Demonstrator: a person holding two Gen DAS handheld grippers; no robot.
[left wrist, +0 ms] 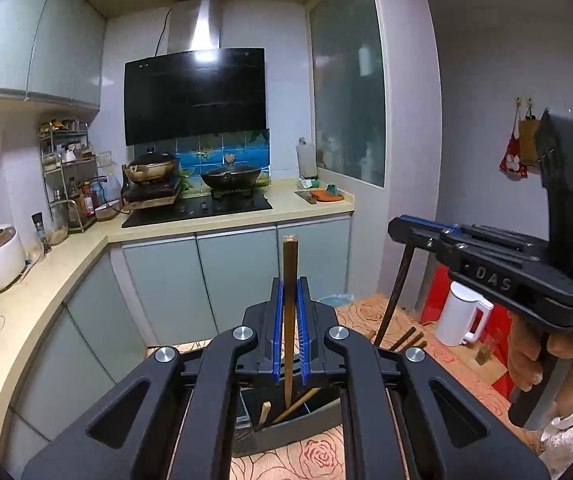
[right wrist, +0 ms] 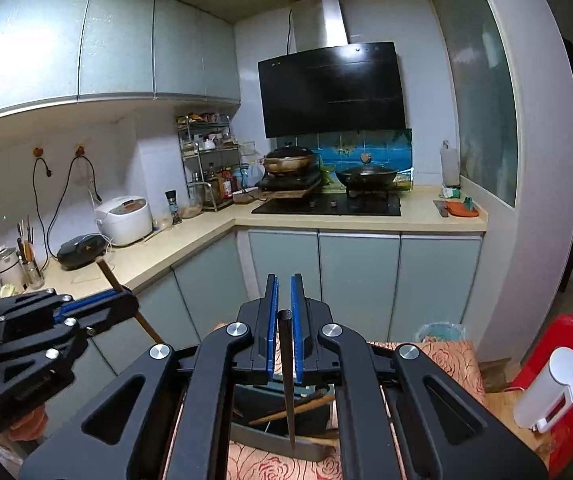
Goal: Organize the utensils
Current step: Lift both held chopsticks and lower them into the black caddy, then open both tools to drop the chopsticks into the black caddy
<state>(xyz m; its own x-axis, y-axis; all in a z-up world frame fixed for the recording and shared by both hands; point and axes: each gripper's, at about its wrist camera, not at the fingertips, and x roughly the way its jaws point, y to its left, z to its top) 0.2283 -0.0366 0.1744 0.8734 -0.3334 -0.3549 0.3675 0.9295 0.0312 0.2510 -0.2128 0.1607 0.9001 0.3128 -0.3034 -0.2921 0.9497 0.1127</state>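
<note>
Left wrist view: we found the left gripper (left wrist: 290, 292) closed on a light brown chopstick (left wrist: 289, 320). Its long axis ran near vertical between the blue pads (left wrist: 279, 320), the blunt end standing above the fingertips and the thin end pointing down into the dark utensil holder (left wrist: 286, 432) below. We saw the holder on a rose-patterned tablecloth (left wrist: 318, 456), with further wooden sticks leaning inside it.

In the same view we noted the right gripper (left wrist: 396, 230) to the right, held by a hand (left wrist: 538, 356) and clamped on a dark chopstick (left wrist: 392, 300). That stick slanted downward and to the left, its lower end near several loose chopsticks (left wrist: 408, 338) lying on the cloth.

Right wrist view: we confirmed the dark chopstick (right wrist: 287, 376) pinched between that gripper's pads, upright, tip down, over the holder (right wrist: 282, 432). The left gripper (right wrist: 124, 300) appeared at the left with its stick (right wrist: 112, 278) tilted through the jaws. A white kettle (right wrist: 546, 392) stood well apart to the right.
</note>
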